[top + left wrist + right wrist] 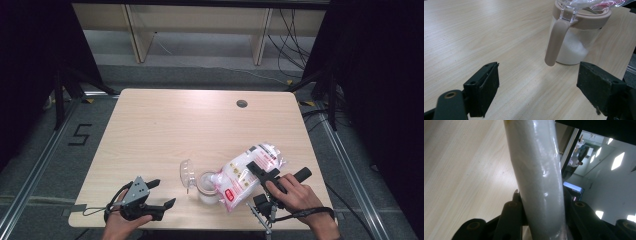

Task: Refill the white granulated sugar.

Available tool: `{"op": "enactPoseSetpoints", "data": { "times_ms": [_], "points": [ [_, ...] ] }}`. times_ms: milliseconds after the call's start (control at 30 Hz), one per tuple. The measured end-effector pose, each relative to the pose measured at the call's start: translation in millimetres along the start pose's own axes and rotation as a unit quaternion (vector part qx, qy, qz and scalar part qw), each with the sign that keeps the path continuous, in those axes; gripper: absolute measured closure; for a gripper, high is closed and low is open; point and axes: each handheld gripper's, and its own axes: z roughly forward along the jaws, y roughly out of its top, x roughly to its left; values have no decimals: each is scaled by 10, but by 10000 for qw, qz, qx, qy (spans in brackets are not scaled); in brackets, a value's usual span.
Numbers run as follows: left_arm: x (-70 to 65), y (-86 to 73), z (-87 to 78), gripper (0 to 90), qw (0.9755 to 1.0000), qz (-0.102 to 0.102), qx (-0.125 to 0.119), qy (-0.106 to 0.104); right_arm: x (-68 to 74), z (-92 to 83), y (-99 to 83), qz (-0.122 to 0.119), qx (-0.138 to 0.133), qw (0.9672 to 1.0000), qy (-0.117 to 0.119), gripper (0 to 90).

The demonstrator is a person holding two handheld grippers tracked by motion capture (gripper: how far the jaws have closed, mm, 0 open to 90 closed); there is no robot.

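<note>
One slip of your right gripper point(261, 172) fingers — clamped on the bag point(248, 172) — dumps powder past the jar point(208, 187) onto the worktop point(165, 130); left gripper point(159, 194) sits wide open, empty.

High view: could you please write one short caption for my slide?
Right gripper tilts a white bag over an open jar on the wooden table; left gripper waits open.

Jar point(207, 187) stands on table point(165, 130), near the front edge, right of centre. Lid point(187, 175) hangs open at the jar's left. Bag point(250, 172) lies tilted to the right of the jar, its lower end over the jar mouth, its upper end up and to the right. Right hand-held gripper point(262, 172) sits on the bag's right side, clamped on it. Left hand-held gripper point(162, 192) rests at the front-left of the table, left of the jar, apart from it. Hole point(242, 103) is at the table's far right.
</note>
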Motion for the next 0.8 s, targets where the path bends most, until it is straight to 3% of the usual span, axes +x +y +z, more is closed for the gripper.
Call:
{"op": "enactPoseSetpoints", "data": {
  "times_ms": [133,233,333,367,400,433,533,567,600,667,700,767,800],
  "points": [
    [0,0,0,174,10000,7,1,-1,-5,-4,-9,61,-18,10000,35,736],
    [0,-1,-1,174,10000,0,1,0,31,-3,-22,292,15,9995,91,737],
    [-15,-8,4,174,9999,-141,-5,-13,11,4,-29,189,-35,9998,71,738],
    [-1,0,-1,174,10000,9,6,1,-5,18,-40,92,-153,9998,18,739],
    [-1,0,-1,175,10000,9,6,1,-5,18,-40,92,-153,9998,18,739],
    [-6,-4,3,174,10000,-74,-11,-22,27,2,-49,341,-43,9994,92,739],
    [-14,-8,4,174,9999,-141,-8,-11,31,18,-59,365,-114,9992,95,740],
    [1,-1,-1,174,10000,11,5,2,23,27,-64,342,-140,9993,82,741],
    [1,0,0,174,10000,12,4,2,46,25,-67,482,-98,9987,140,742],
    [1,-1,0,174,10000,11,2,0,34,29,-70,411,-159,9990,108,743],
    [-14,-8,4,175,9999,-136,-5,-14,33,27,-72,449,-194,9987,123,746],
    [-16,-7,2,174,9999,-129,1,4,30,23,-70,505,-202,9984,124,748],
    [1,-1,-1,174,10000,22,4,0,40,16,-68,601,-160,9980,141,749]
  ]
}}
